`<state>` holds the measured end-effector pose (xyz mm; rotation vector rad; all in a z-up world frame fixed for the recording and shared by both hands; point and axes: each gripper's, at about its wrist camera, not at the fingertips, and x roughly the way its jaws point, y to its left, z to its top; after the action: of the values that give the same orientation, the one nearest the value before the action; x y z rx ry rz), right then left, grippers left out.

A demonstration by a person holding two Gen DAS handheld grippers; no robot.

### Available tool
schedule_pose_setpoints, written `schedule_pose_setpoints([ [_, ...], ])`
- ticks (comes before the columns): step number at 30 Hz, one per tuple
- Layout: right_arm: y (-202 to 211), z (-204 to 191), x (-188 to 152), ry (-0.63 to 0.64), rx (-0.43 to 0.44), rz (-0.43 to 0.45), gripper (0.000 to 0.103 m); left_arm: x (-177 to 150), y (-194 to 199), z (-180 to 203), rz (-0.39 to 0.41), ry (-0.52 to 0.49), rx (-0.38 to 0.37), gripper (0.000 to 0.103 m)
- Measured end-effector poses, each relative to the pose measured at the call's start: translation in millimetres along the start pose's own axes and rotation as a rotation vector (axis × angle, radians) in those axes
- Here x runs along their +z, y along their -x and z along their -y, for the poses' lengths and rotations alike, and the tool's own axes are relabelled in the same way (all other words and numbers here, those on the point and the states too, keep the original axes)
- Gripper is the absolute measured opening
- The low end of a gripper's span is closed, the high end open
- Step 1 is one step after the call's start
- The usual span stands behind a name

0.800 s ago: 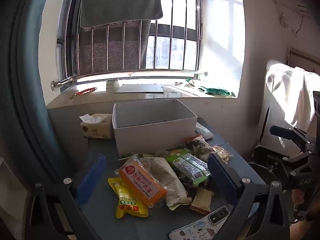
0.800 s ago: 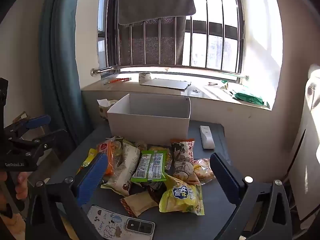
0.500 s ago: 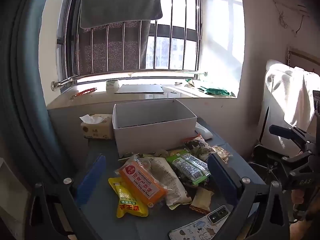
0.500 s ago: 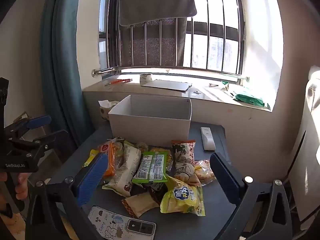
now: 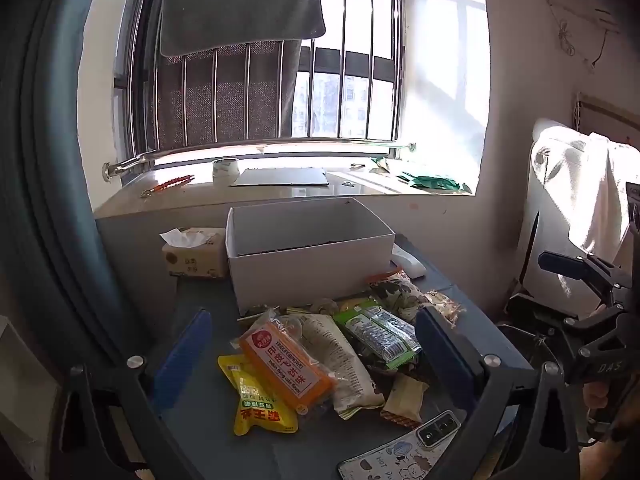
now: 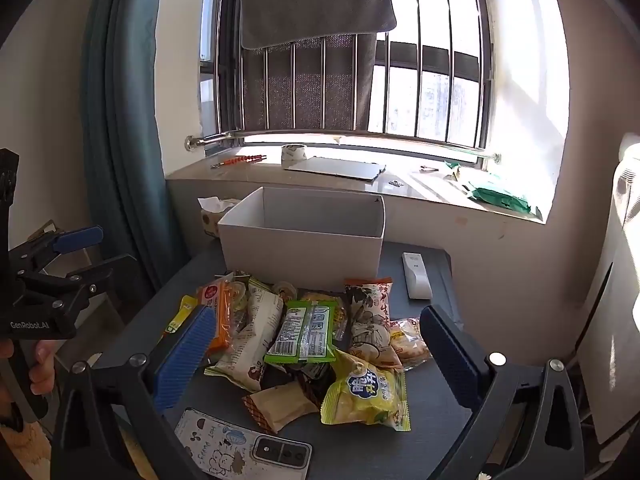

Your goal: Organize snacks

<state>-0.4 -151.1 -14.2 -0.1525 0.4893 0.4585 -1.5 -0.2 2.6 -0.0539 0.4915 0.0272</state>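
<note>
Plainly, the left gripper (image 5: 316, 356) hangs above the near edge of the dark grey table (image 5: 200, 300) with its blue-padded fingers (image 5: 182, 354) spread wide and nothing between them; the right gripper (image 6: 320, 354) hovers likewise, its ribbed blue pads (image 6: 184, 356) far apart and empty. Each tool shows at the edge of the other's view, held in a hand.

Framed by the left fingers lies the snack heap: an orange rectangular packet with a white label (image 5: 286, 364) rests partly over a yellow star-printed pouch (image 5: 260, 404) and against a long white printed bag (image 5: 340, 360). A green and silver wrapper (image 5: 376, 334) lies just beside that bag, with a small tan square packet (image 5: 404, 400) nearer the camera.

From the right wrist, a yellow-green crinkled bag with blue characters (image 6: 366, 394) sits at the front of the pile, touching a cream packet with drawn figures (image 6: 370, 320); a clear bag of golden pieces (image 6: 408, 342) lies next to it.

Behind the heap stands an open white cardboard box (image 6: 304, 248), its interior mostly hidden. A white remote control (image 6: 416, 280) lies to its right, a tissue box (image 5: 194, 256) to its left. A phone in a cartoon-printed case (image 6: 240, 448) lies at the table's near edge.
</note>
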Motion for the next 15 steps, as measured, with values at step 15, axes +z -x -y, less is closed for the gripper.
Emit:
schedule_pose_setpoints([
  [15,3.6,0.3,0.6,-0.009,0.005,0.007,0.103,-0.1,0.4,1.9,0.002,-0.001,-0.001,0.103],
])
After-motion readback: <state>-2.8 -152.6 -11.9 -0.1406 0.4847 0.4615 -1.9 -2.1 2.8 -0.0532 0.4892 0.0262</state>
